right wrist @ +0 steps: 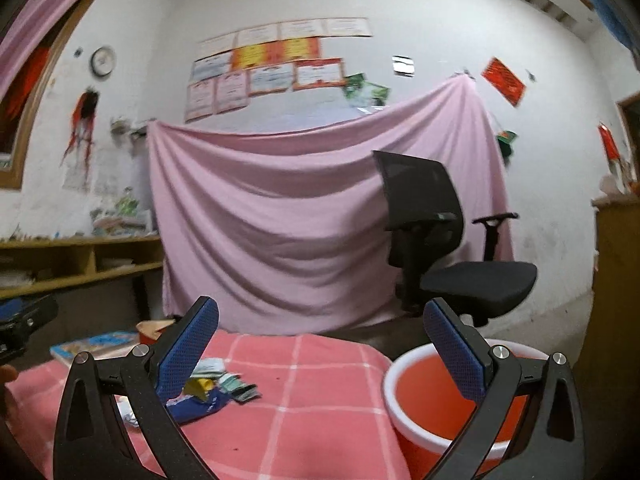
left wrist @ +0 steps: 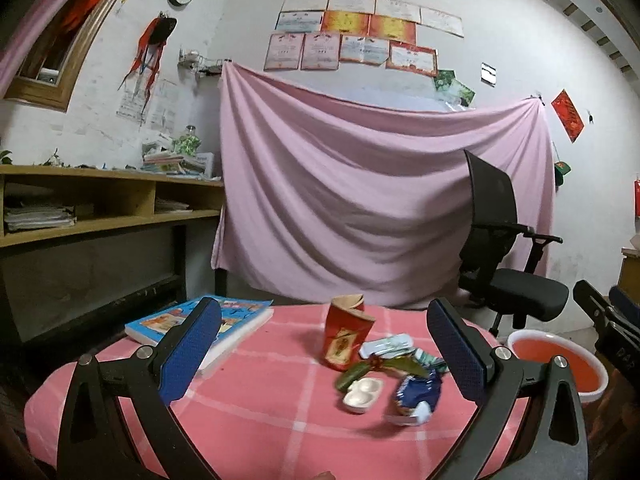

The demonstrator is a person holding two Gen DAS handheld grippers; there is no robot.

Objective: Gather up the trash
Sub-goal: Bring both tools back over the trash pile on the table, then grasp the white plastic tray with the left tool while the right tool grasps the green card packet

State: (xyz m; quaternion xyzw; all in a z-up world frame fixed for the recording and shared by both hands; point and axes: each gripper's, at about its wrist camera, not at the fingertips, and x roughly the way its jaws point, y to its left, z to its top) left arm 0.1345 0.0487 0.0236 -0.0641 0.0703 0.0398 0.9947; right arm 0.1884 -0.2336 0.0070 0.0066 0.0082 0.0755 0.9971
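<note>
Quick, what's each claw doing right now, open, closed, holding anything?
Left claw: open, holding nothing, above the trash pile on the table.
Right claw: open, holding nothing, near the red bucket.

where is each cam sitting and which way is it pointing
Left wrist: sits on the left gripper, above the pink checked tablecloth, facing the trash pile and draped pink sheet; its blue fingers spread open.
Right wrist: sits on the right gripper, over the table's right edge, facing the red bucket and office chair; fingers open.
Shared: trash pile, bucket, chair, sheet, book.
</note>
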